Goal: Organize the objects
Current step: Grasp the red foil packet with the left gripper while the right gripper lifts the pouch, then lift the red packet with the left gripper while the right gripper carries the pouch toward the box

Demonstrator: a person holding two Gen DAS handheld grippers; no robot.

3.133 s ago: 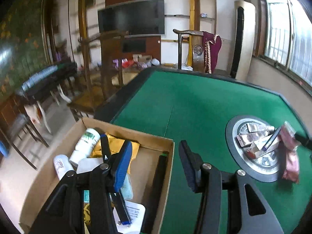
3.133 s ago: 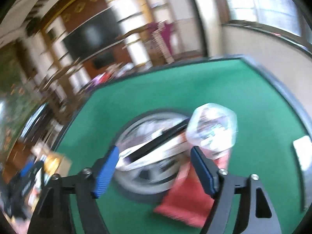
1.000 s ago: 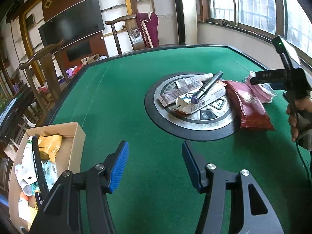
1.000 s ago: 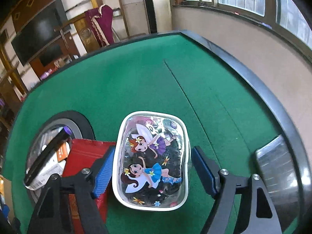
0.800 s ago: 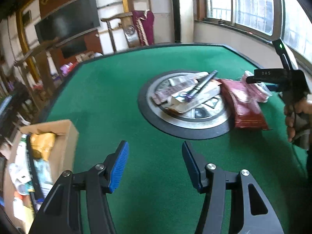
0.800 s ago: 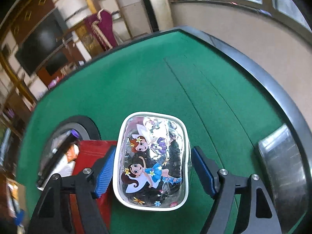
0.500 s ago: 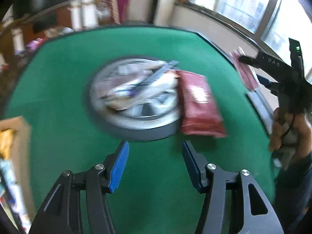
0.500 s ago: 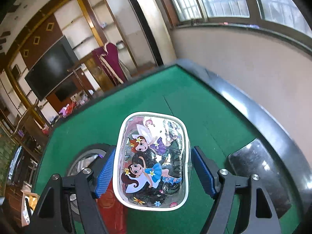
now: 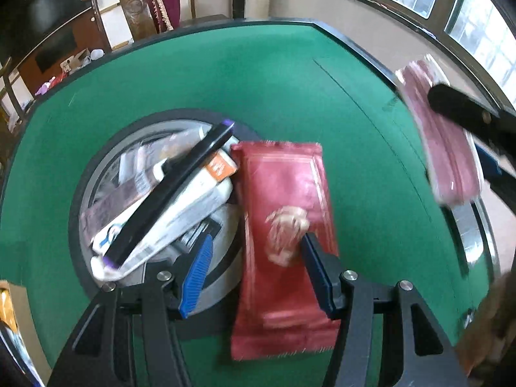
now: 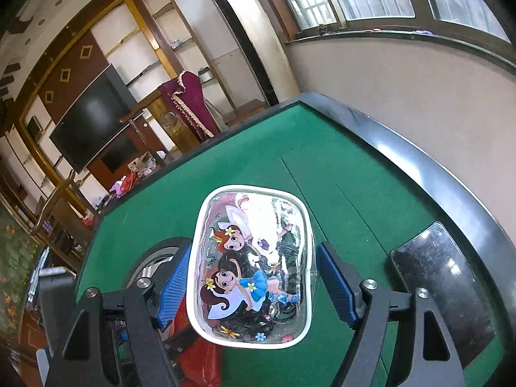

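A round tray (image 9: 96, 174) sat in the middle of the desk (image 9: 283, 74), piled with packets, a long pen (image 9: 167, 190) lying across them; a flat packet (image 9: 283, 193) lay just right of the tray, overlapping its rim; further right, a pouch (image 10: 254, 267) hung above the desk.

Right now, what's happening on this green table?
A person is tidying with a handheld gripper in each hand. The right gripper holds a clear cartoon pouch lifted above the table. The left gripper is open, hovering over a red packet that lies partly on the round centre tray, beside a pile of tubes and a black pen.
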